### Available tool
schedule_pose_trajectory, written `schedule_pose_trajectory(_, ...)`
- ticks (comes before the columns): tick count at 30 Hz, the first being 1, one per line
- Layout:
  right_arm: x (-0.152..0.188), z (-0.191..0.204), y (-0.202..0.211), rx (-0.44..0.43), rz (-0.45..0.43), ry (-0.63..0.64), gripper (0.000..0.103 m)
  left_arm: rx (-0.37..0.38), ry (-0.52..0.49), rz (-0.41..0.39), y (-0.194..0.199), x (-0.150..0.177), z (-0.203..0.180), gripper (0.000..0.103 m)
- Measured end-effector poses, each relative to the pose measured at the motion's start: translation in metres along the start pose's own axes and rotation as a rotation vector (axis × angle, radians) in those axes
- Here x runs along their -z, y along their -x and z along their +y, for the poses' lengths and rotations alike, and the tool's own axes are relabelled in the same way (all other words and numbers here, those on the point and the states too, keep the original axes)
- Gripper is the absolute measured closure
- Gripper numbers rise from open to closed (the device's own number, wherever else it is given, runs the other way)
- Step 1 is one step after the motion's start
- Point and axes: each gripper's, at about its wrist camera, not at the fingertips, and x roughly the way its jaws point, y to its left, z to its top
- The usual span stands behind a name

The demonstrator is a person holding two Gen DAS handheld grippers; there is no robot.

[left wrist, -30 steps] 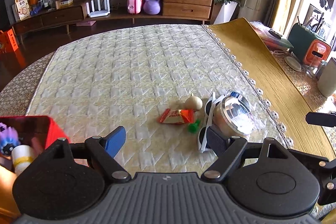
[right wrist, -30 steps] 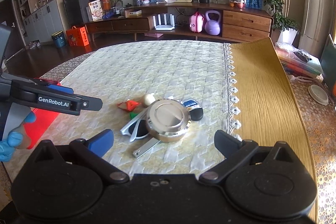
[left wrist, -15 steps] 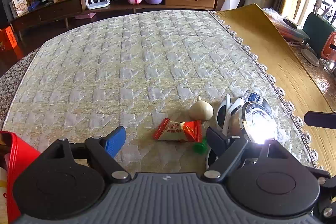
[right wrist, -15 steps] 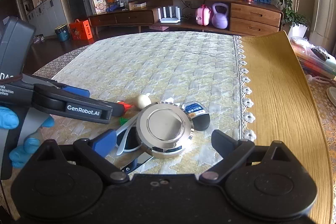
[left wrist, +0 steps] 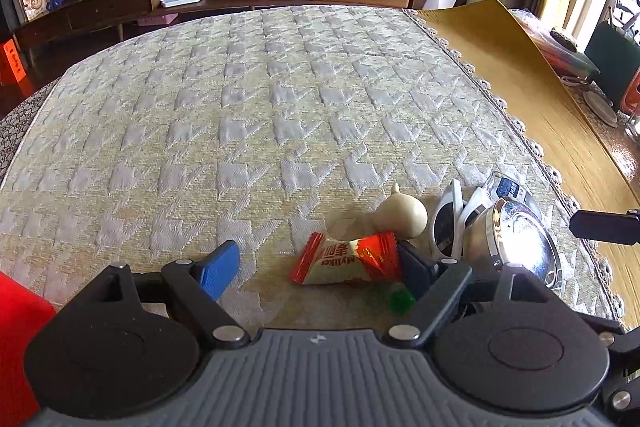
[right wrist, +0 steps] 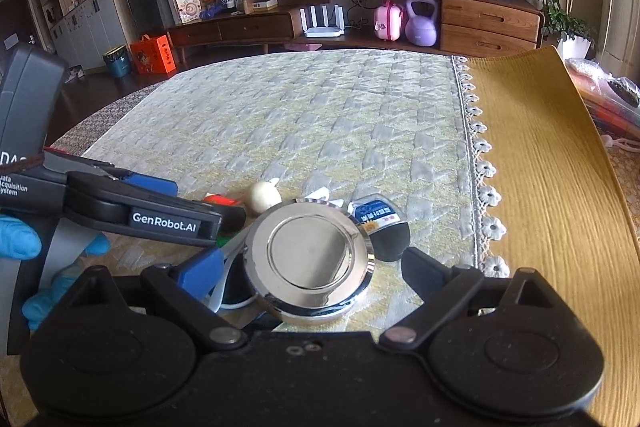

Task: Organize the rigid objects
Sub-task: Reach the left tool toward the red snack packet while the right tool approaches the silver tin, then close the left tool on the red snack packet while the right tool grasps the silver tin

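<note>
A small pile lies on the quilted cloth (left wrist: 280,115). It holds a red-and-white candy packet (left wrist: 344,263), a cream garlic-shaped piece (left wrist: 402,217), white sunglasses (left wrist: 452,219), a shiny round metal disc (right wrist: 310,259) and a black pouch with a blue label (right wrist: 384,223). My left gripper (left wrist: 316,271) is open and low over the cloth. The candy packet lies between its fingers, close to the right one. My right gripper (right wrist: 312,267) is open and straddles the metal disc (left wrist: 516,239), with gaps on both sides. The left gripper (right wrist: 200,201) reaches in from the left.
A red box (left wrist: 20,327) shows at the lower left corner. A small green piece (left wrist: 401,300) lies under the left gripper's right finger. A yellow mat (right wrist: 540,187) covers the table's right side. A blue-gloved hand (right wrist: 20,239) holds the left gripper.
Both grippers moved forward and down onto the pile. The candy packet now lies between the left fingers and the disc between the right ones. The red box slid mostly out of view.
</note>
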Motion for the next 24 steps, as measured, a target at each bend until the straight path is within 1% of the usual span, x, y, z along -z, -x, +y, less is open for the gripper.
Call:
schedule_pose_trajectory(6,0.000,-0.003,-0.009,0.006,0.000,-0.008,0.008,0.010,-0.016,-0.018,-0.002,-0.001,-0.004,0.019)
schedule_pose_trajectory(8,0.001,-0.003,-0.011,0.006,0.005,-0.007,0.011,0.022,-0.021,-0.026,-0.002,0.000,-0.005,0.020)
schedule_pose_trajectory(10,0.001,-0.002,-0.013,0.004,0.006,-0.003,0.012,0.026,-0.032,-0.034,-0.001,0.002,-0.006,0.026)
schedule_pose_trajectory(11,0.000,0.000,-0.014,0.003,0.005,0.000,0.014,0.030,-0.035,-0.038,-0.001,0.002,-0.006,0.028)
schedule_pose_trajectory(13,0.000,0.003,-0.014,0.001,0.003,0.011,0.019,0.035,-0.042,-0.043,0.000,0.004,-0.007,0.036)
schedule_pose_trajectory(14,0.000,0.005,-0.014,0.001,0.003,0.014,0.021,0.033,-0.045,-0.044,0.001,0.004,-0.007,0.039)
schedule_pose_trajectory(15,0.000,0.006,-0.015,0.002,0.006,0.014,0.023,0.033,-0.046,-0.046,0.001,0.004,-0.007,0.043)
schedule_pose_trajectory(17,0.000,0.006,-0.017,0.010,0.011,0.010,0.025,0.033,-0.048,-0.048,0.003,0.005,-0.007,0.048)
schedule_pose_trajectory(21,0.001,0.004,-0.016,0.009,0.009,-0.004,0.026,0.004,-0.065,-0.058,0.004,0.006,-0.008,0.062)
schedule_pose_trajectory(22,0.001,0.004,-0.016,0.009,0.010,-0.005,0.026,0.008,-0.064,-0.060,0.005,0.005,-0.007,0.066)
schedule_pose_trajectory(24,0.001,0.005,-0.015,0.011,0.011,-0.004,0.026,0.012,-0.057,-0.060,0.006,0.005,-0.005,0.070)
